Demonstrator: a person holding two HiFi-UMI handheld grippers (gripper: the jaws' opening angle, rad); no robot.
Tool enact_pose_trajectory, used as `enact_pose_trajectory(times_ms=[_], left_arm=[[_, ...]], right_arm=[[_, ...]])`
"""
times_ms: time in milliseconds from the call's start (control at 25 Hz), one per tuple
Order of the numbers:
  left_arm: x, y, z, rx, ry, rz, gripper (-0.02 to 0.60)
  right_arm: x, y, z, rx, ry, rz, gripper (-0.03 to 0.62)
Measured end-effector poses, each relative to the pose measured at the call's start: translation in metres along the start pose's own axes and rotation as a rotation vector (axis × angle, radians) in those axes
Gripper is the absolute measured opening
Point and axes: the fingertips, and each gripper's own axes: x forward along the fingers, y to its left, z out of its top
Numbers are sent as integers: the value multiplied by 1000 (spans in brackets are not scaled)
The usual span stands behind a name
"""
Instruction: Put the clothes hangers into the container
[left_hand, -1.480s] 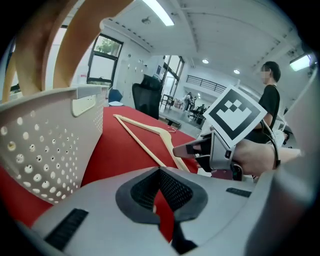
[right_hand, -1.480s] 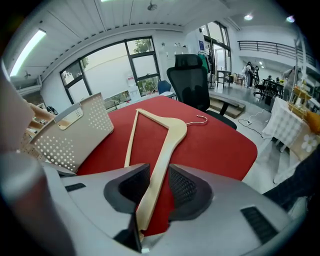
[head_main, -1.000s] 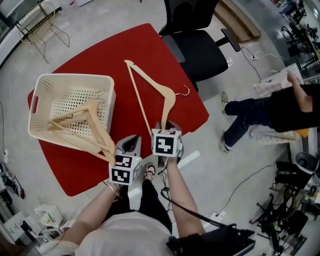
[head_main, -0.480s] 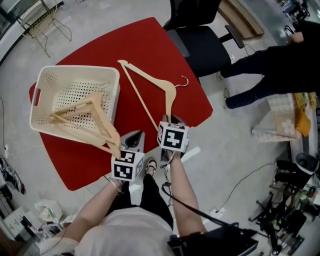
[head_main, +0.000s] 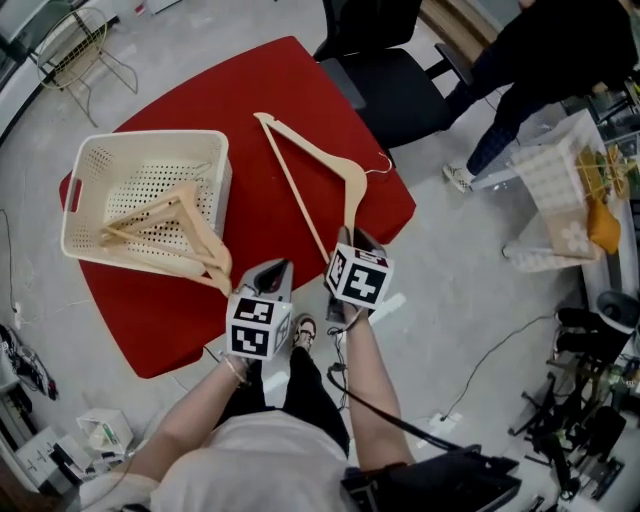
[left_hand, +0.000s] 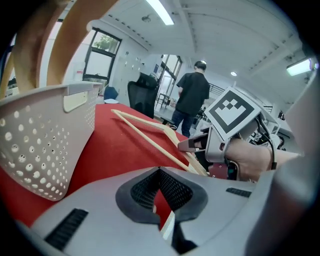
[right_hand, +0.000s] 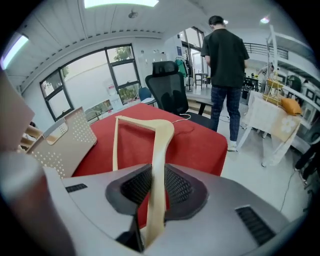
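In the head view, the basket (head_main: 150, 138) sits at the left of the red surface (head_main: 250, 85) with two wooden hangers (head_main: 170, 215) already in it, one arm poking over its near wall. The last hanger (head_main: 320, 170) lies to its right, hook toward the far right edge. The right gripper (head_main: 352, 236) has its near end, and the left gripper (head_main: 272, 270) hangs beside it, close to the basket's near corner. The step in hand looks like the pick-up of this last hanger. The next move calls for lifting it clear, carrying it left over the basket wall and letting go there.

In the left gripper view, the jaws stand a narrow way apart with only red surface between them, so they hold nothing. The basket wall fills the left.

In the right gripper view, the jaws are clamped on one wooden arm of the hanger, whose frame stretches away toward the far side of the surface.

A second ago the right gripper's marker cube sat square. Now it is rolled to one side, the jaws have just been closing on that arm, and the hanger has swung slightly. The bystander (head_main: 540, 50) has shifted from the right edge to beside the chair (head_main: 400, 95).
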Motion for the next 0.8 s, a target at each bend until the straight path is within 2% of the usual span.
enact_pose_trajectory(times_ms=[360, 600, 800], left_arm=[[-5, -37, 11, 47, -33, -29, 0], [-23, -69, 33, 73, -104, -27, 0], [-52, -82, 55, 76, -185, 0, 0]], right_arm=[[-44, -28, 20, 29, -90, -3, 87], [-85, -38, 47, 4, -162, 31, 87], [-119, -24, 71, -17, -224, 99, 87]])
